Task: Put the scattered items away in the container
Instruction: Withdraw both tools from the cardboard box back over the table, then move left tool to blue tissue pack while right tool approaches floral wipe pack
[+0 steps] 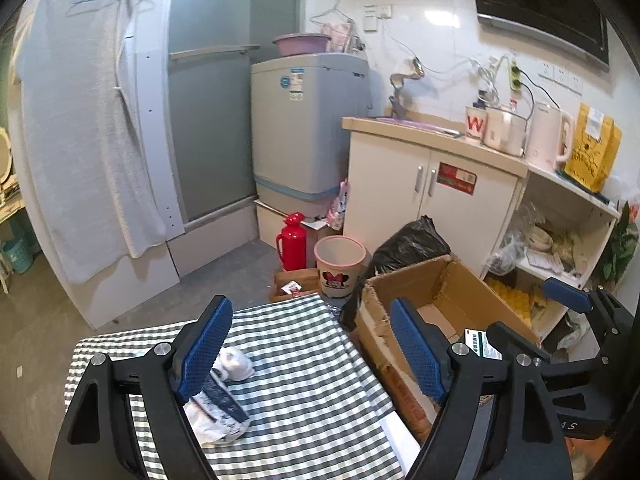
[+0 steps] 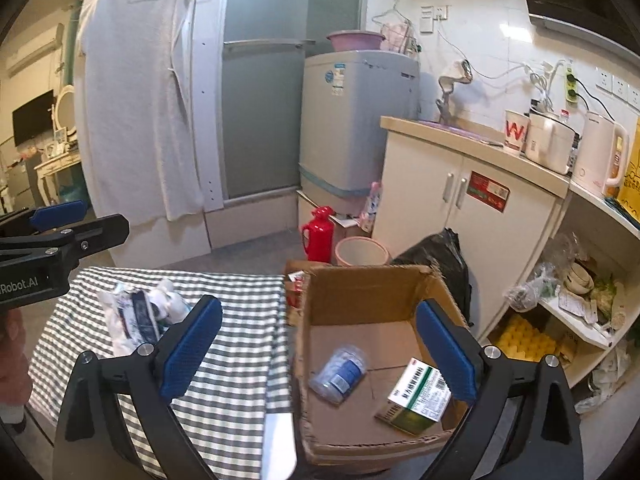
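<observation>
Right wrist: brown cardboard box, flaps torn.

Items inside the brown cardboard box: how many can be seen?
2: a clear plastic bottle with blue label lying left, a green-white carton at right. The box's near corner is hidden.

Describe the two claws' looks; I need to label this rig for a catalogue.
Both are matte black plastic frames with silver screw heads and blue textured pads. The left claw shows white "Robot.AI" lettering on its side in the right wrist view. The right claw matches it.
</observation>
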`<action>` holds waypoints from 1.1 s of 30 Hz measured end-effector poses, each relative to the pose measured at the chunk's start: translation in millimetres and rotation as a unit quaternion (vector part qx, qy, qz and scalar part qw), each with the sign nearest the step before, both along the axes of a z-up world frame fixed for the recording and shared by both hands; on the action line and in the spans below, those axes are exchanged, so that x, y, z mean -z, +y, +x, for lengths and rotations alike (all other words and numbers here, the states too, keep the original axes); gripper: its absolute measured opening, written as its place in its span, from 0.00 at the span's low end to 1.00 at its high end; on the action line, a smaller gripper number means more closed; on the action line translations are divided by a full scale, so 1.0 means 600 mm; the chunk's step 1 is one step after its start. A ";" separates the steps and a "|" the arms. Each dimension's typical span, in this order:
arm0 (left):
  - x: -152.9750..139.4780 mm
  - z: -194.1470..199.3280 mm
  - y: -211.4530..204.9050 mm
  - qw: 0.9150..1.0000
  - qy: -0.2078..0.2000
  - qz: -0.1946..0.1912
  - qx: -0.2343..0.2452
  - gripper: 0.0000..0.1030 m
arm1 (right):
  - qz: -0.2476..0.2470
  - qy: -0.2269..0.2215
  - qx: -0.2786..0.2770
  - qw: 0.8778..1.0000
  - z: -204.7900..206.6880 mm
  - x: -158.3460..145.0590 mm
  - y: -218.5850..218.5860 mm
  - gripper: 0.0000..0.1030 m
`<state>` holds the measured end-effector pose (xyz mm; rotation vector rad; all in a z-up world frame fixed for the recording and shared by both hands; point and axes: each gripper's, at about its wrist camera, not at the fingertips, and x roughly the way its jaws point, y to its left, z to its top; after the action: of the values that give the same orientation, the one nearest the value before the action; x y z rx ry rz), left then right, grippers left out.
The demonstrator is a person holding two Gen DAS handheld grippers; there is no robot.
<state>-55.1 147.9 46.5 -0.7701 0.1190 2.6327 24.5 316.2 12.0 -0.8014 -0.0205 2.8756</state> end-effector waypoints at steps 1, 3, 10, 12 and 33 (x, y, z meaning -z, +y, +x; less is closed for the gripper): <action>-0.002 0.001 -0.009 1.000 0.001 0.002 -0.004 0.82 | -0.001 0.003 -0.003 1.000 0.001 -0.002 -0.005 0.96; -0.004 0.005 -0.024 1.000 0.003 0.003 -0.012 0.82 | -0.003 0.009 -0.009 1.000 0.003 -0.005 -0.017 0.96; -0.007 0.015 -0.071 0.999 0.010 0.007 -0.044 0.88 | -0.014 0.024 -0.031 0.999 0.003 -0.012 -0.045 0.98; -0.007 0.016 -0.086 0.999 0.010 0.011 -0.052 0.88 | -0.018 0.027 -0.036 0.999 0.004 -0.014 -0.052 0.98; 0.006 0.018 -0.232 0.989 0.005 0.032 -0.144 1.00 | -0.039 0.043 -0.103 0.993 -0.022 -0.004 -0.140 1.00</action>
<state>-44.1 8.7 43.0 -0.8036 -0.0799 2.8958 11.2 232.3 14.6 -0.7273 0.0211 3.1215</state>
